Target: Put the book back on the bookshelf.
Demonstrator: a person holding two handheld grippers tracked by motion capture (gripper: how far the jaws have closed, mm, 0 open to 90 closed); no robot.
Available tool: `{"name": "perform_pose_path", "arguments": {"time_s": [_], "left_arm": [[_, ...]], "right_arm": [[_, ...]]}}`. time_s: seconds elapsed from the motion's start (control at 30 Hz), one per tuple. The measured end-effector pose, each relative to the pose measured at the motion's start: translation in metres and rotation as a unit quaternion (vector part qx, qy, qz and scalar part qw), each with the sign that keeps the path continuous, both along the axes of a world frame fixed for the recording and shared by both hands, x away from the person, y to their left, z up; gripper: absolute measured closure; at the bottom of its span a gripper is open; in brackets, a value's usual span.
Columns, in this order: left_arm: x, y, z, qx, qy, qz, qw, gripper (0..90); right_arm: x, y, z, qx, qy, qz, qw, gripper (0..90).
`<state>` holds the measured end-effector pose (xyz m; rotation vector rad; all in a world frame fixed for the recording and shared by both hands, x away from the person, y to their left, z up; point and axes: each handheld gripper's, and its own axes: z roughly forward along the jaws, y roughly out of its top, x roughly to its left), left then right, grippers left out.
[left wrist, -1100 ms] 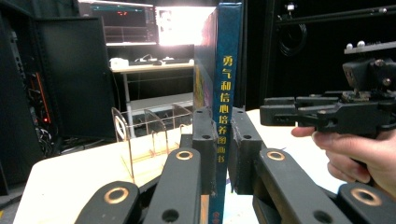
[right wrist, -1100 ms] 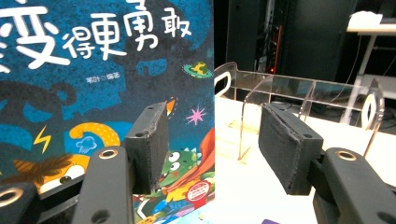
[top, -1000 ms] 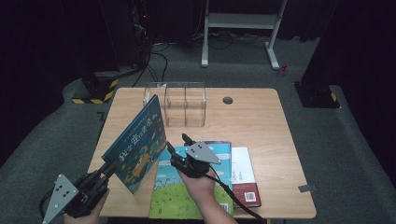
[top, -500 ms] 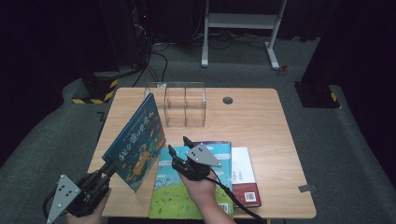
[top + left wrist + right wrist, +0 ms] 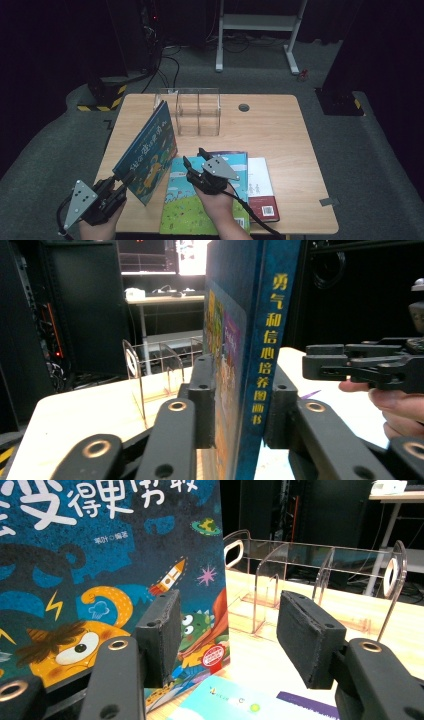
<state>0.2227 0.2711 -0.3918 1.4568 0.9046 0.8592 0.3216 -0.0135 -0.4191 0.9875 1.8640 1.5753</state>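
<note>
Toward the back of the desk (image 5: 280, 130) stands a clear acrylic rack (image 5: 192, 111) with upright dividers, its slots holding nothing. Just before it, the left gripper (image 5: 121, 181) has its jaws clamped on the lower spine edge of the blue picture book (image 5: 148, 150), held upright and tilted; its lower corner is hidden behind the jaws. Beside it the right gripper (image 5: 193, 161) hovers, jaws wide apart, holding nothing, over a green book (image 5: 182, 210) lying flat, overlapping a red-and-white book (image 5: 262, 192).

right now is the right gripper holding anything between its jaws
No, the right gripper has its jaws apart with bare table between them, while the left gripper clamps the upright blue book.
</note>
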Motion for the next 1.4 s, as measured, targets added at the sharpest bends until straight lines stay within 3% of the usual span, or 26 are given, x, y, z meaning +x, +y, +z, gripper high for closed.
{"name": "perform_pose_path", "arguments": {"time_s": [0.07,0.23,0.47,0.63,0.87,1.17,1.4], "left_arm": [[0.003,-0.003,0.0,0.008,-0.002,0.006,1.0,78.6],[0.012,-0.006,-0.001,0.002,0.009,0.007,0.9999,75.1],[0.017,-0.005,-0.004,-0.001,0.01,0.02,0.9998,78.7],[0.022,-0.004,-0.005,0.002,0.027,0.026,0.9993,77.7],[0.027,-0.007,-0.009,0.016,0.044,0.028,0.9985,76.7],[0.03,-0.013,-0.012,0.028,0.052,0.028,0.9979,78.0],[0.031,-0.012,-0.014,0.03,0.058,0.031,0.9973,79.9]], "right_arm": [[0.0,-0.001,-0.001,0.001,0.0,-0.001,1.0,43.3],[0.0,-0.003,-0.003,0.002,0.003,-0.002,1.0,43.3],[-0.001,-0.012,-0.004,0.001,0.005,-0.008,1.0,43.3],[-0.002,-0.021,-0.005,-0.003,0.006,-0.015,0.9999,43.3],[-0.006,-0.049,-0.007,-0.016,0.007,-0.034,0.9993,43.2],[-0.009,-0.101,-0.019,-0.038,0.017,-0.076,0.9963,42.7],[-0.009,-0.124,-0.029,-0.045,0.027,-0.092,0.9944,42.7]]}}
